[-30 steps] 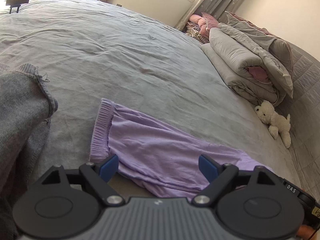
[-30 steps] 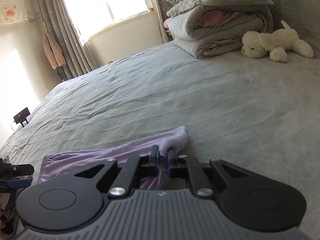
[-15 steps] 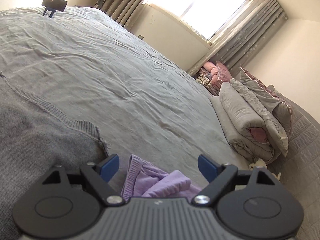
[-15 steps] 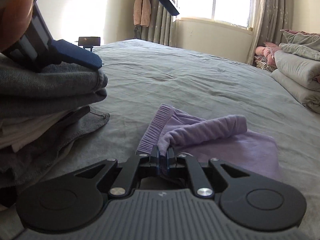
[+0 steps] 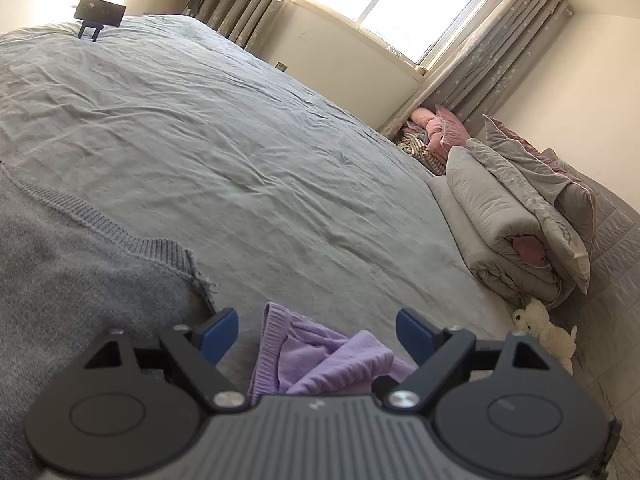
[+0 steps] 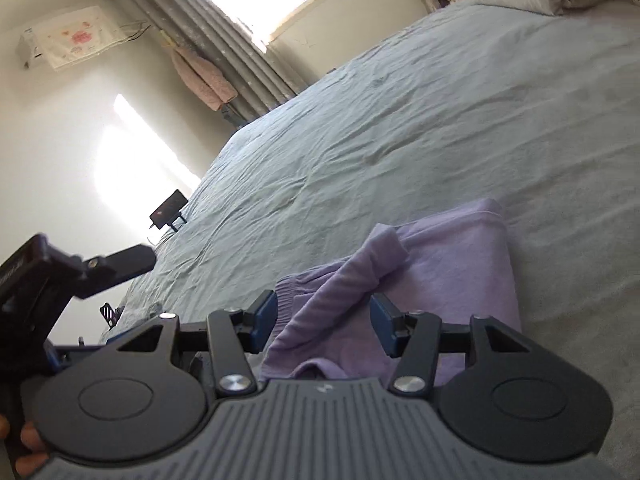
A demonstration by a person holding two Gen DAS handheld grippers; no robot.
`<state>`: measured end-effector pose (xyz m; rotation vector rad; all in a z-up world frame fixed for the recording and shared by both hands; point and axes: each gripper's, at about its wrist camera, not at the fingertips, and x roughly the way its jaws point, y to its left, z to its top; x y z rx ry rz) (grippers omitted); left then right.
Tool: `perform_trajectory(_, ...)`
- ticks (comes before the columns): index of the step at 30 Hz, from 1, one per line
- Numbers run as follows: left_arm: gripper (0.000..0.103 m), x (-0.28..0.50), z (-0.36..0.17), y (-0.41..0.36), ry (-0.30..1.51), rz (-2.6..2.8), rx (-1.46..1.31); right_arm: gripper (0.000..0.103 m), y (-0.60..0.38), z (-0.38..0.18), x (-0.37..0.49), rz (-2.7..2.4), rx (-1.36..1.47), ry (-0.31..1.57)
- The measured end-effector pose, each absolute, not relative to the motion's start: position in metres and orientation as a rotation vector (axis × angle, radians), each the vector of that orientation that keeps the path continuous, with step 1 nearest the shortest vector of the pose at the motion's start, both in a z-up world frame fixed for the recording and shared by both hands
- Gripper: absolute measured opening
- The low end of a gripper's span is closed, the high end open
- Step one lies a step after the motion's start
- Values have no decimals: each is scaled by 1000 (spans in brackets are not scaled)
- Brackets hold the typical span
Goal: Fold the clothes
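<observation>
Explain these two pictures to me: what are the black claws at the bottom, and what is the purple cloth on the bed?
There is no robot here. A person carries a two-fingered tool in each hand, and a small camera on each tool looks forward along its fingers. One picture comes from the left gripper, the other from the right gripper. Both look across a grey bed. The purple garment lies partly folded on it, beside a grey knit sweater. The left jaws stand wide open and hold nothing. The right jaws are opening, with a fold of the purple cloth between them, no longer pinched. Folded quilts and a white plush toy lie farther off.
</observation>
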<state>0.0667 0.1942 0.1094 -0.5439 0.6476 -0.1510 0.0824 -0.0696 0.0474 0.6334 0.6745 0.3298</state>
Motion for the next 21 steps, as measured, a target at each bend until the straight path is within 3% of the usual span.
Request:
perform_trajectory(4,87,67,109,192,649,-149,-531,55,-78,28,125,334,815,784)
perform_trajectory(5,87,68,109,193,649,-149,-532,51,-71,29,130,327,785,807)
perform_trajectory(6,87,68,109,193,649,-149,-533,34,-62,33,132,320,719,816)
perform_trajectory(7,87,68,109,193,649,-149,-535,29,-50,38,132,342,658,809)
perform_trajectory(13,87,68,109,194,648,-146,-538,29,14,49,139,500,394,802)
perform_trajectory(18,87,68,109,193,650,-145,-539,30,-20,47,123,461,508,746)
perform_trajectory(21,87,68,109,195,651,-145,-551,33,-21,50,103,460,417,694)
